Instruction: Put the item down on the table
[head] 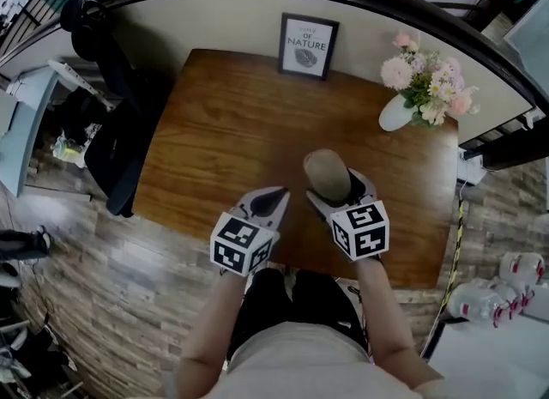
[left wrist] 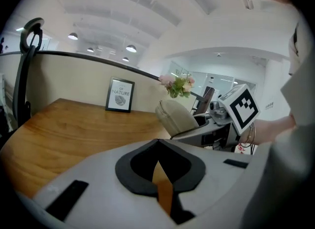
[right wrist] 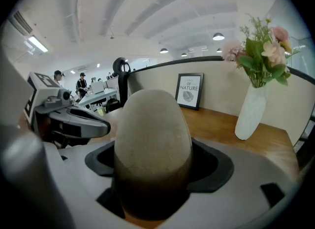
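A beige, egg-shaped item (head: 326, 172) sits between the jaws of my right gripper (head: 339, 190), which is shut on it above the near right part of the wooden table (head: 214, 123). In the right gripper view the item (right wrist: 152, 139) fills the middle and hides the jaw tips of the right gripper (right wrist: 153, 174). My left gripper (head: 279, 193) hangs just to its left, shut with nothing in it. The left gripper view shows the left gripper (left wrist: 157, 147) with jaws met at the tip, and the item (left wrist: 174, 114) beyond to the right.
A framed "Nature" print (head: 307, 45) leans on the wall at the table's far edge. A white vase with pink flowers (head: 399, 112) stands at the far right corner. A black chair (head: 120, 148) is left of the table. Water bottles (head: 489, 299) lie on the floor at right.
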The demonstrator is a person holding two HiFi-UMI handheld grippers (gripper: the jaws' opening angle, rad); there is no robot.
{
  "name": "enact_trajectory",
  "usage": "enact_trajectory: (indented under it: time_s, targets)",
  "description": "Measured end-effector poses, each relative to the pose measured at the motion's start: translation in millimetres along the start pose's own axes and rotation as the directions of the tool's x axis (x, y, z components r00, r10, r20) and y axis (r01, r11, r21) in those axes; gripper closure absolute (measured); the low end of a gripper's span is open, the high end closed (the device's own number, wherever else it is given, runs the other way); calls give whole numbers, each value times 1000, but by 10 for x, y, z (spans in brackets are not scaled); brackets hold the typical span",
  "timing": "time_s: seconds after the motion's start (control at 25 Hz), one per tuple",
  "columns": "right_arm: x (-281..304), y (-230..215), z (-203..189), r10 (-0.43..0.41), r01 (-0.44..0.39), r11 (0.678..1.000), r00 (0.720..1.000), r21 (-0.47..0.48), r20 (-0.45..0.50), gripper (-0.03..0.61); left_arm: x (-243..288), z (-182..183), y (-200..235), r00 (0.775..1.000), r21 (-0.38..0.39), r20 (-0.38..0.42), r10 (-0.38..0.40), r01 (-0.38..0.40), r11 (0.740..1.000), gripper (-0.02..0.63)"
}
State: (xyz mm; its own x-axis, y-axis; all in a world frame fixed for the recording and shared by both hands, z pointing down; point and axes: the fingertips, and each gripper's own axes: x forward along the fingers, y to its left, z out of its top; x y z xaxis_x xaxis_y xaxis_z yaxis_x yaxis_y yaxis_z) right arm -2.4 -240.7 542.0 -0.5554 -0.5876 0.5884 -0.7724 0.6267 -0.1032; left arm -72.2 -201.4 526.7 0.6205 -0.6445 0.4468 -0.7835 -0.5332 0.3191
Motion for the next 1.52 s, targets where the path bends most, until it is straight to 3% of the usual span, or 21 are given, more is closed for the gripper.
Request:
enact_trajectory:
  time_s: [0.24,0.56,0.8,1.28,1.52]
  targets:
    - [350,31,-354,-9,4,999,994,-41,-111,160,31,-277,119,999,-51,-31,11,-12,999,601]
    - [735,-154,-544,-42,27,997,978,-74,-204,160,36,-531,115,999,-100,-53,9,-14,995,601]
    - [896,-237,-575,-57,40,996,975,-82,-217,160,66,-643,138,997,-113,-74,8,-17,993,601]
    - [1033,-179,-605,-59,26,990,971,-141,-232,161,133,-536,298,998,-111,-54,21,-27,993,601]
    - [999,-207,-590,-93,67,989,974,-130,-205,158,169,-497,270,998,-103,-58,13,-19,994,601]
